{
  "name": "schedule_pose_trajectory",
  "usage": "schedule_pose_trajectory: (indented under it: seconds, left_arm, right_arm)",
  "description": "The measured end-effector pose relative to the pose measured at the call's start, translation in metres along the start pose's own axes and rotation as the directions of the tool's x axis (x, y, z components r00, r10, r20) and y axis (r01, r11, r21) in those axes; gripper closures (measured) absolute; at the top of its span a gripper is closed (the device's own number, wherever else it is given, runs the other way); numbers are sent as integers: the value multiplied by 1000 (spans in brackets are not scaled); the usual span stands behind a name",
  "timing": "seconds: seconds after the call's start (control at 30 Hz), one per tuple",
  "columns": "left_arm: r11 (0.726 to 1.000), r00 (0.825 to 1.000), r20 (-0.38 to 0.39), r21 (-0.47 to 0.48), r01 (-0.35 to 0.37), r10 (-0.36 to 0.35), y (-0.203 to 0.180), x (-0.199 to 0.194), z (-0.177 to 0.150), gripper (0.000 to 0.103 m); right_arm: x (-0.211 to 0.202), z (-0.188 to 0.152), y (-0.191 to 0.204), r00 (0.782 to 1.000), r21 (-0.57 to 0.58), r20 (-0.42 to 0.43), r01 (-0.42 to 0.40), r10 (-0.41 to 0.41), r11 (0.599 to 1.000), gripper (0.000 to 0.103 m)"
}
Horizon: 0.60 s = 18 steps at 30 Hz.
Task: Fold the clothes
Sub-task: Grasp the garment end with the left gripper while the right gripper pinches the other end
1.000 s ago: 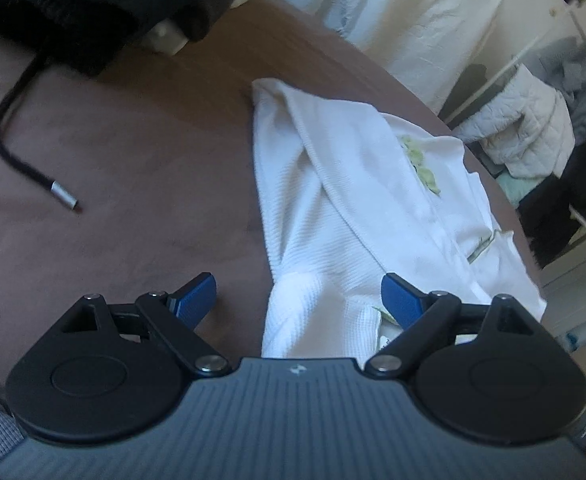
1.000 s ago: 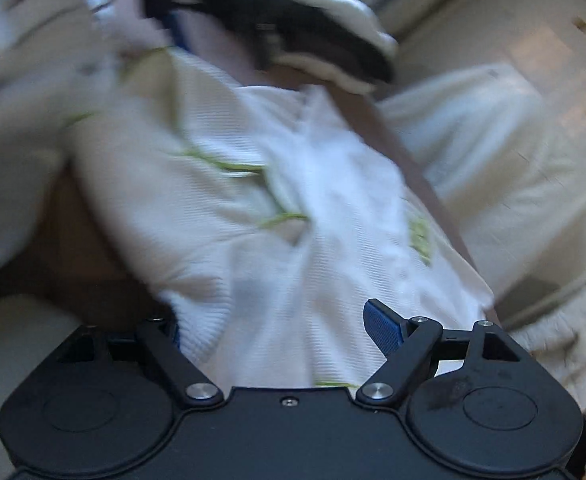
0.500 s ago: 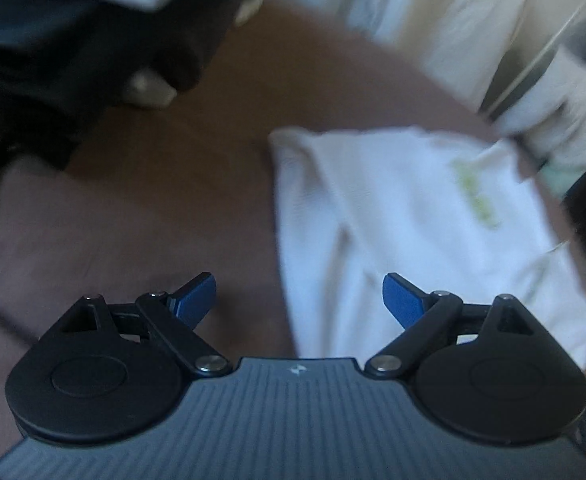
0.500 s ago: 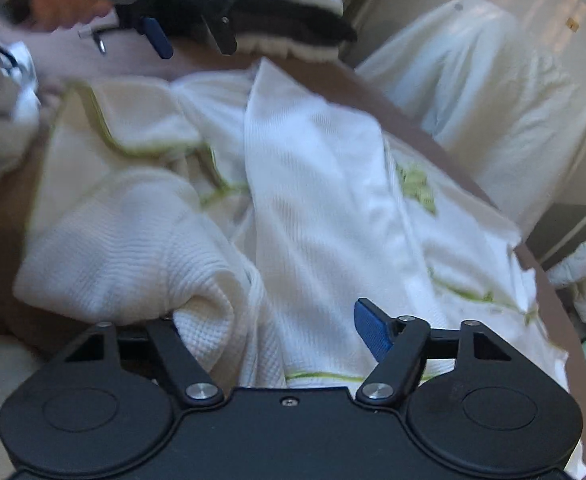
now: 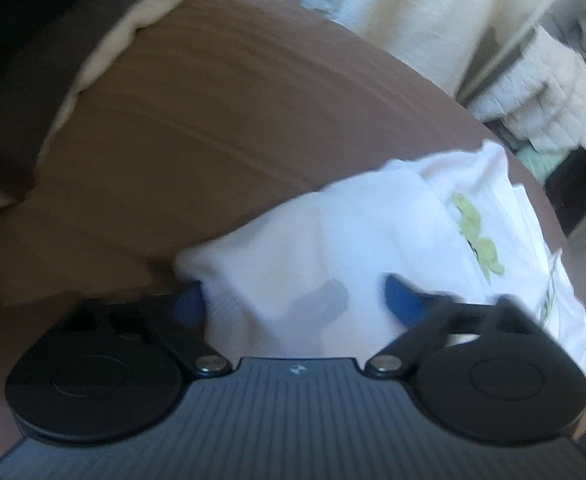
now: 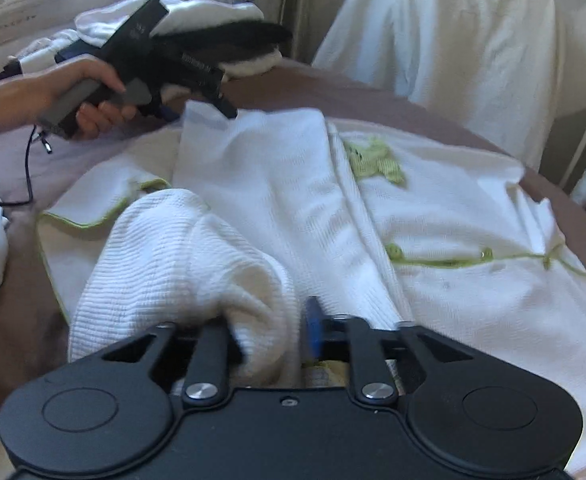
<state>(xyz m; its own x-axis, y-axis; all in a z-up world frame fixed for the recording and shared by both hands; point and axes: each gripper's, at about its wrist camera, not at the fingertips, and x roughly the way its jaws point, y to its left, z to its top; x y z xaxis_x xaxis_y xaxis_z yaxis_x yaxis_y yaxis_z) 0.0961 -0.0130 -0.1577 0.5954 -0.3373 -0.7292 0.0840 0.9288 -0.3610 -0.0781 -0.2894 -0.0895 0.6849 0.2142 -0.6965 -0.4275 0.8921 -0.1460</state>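
Left wrist view: the left gripper [image 5: 293, 300] hangs low over the bed, tilted down at a white waffle-weave garment [image 5: 333, 240]. Its blue-padded jaws stand wide apart, and a corner fold of the garment lies between them, touching the left pad; nothing is clamped. The picture is blurred. Beyond the jaws stretches a brown bedsheet [image 5: 213, 120]; a dark pile of clothes [image 5: 33, 60] sits far left, and a white quilted jacket [image 5: 541, 100] hangs far right. A green motif [image 5: 477, 236] marks the garment just right of the jaws.

Right wrist view: the right gripper [image 6: 273, 332] points forward along the bed, jaws drawn close and clamped on a bunched roll of the same white garment, which spreads ahead and right of them with green piping [image 6: 453, 260]. Up ahead to the left, a person's hand [image 6: 65, 96] grips the handle of the other gripper, its tip at the garment's far edge. A white draped cloth [image 6: 453, 32] hangs behind the bed.
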Motion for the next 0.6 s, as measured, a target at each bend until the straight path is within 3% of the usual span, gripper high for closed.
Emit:
schedule_pose_trajectory:
  seconds: [0.03,0.1,0.17,0.2,0.27,0.37,0.43,0.6]
  left_arm:
    - [1000,1000,8,14,-7,7,-4,-3,0,95]
    - [999,1000,23,41,-22,21,-11,-8,1,96]
    - [997,999,39,67,-36,34,-19,-14,1,96]
    - [996,998,47,81,-44,40,-22,-17,1,96]
    - [992,997,64,107,-59,53,-30,-22,2,96]
    - [986,994,89,146,-83,71,-41,-31,2,96]
    - [980,991,106,171,-100,82,-48,-36,3,96]
    - [978,987,125,169,-119,98,-49,-63,1,96]
  right_arm:
    - [1,-3,4,1000,-12,2,14,-14,1000,51]
    - [3,-9,14,1000,-68,8,30,-29,997,52]
    - [5,-11,19,1000,-100,18,20,-19,995,80]
    - [4,-9,18,1000,-89,25,9,-7,996,86]
    - [-6,-2,11,999,-18,40,-28,28,999,88]
    - [-26,9,0,988,89,38,-152,149,984,89]
    - [-36,12,1,975,112,14,-220,220,969,88]
    - [-54,15,-2,954,165,27,-300,300,940,88]
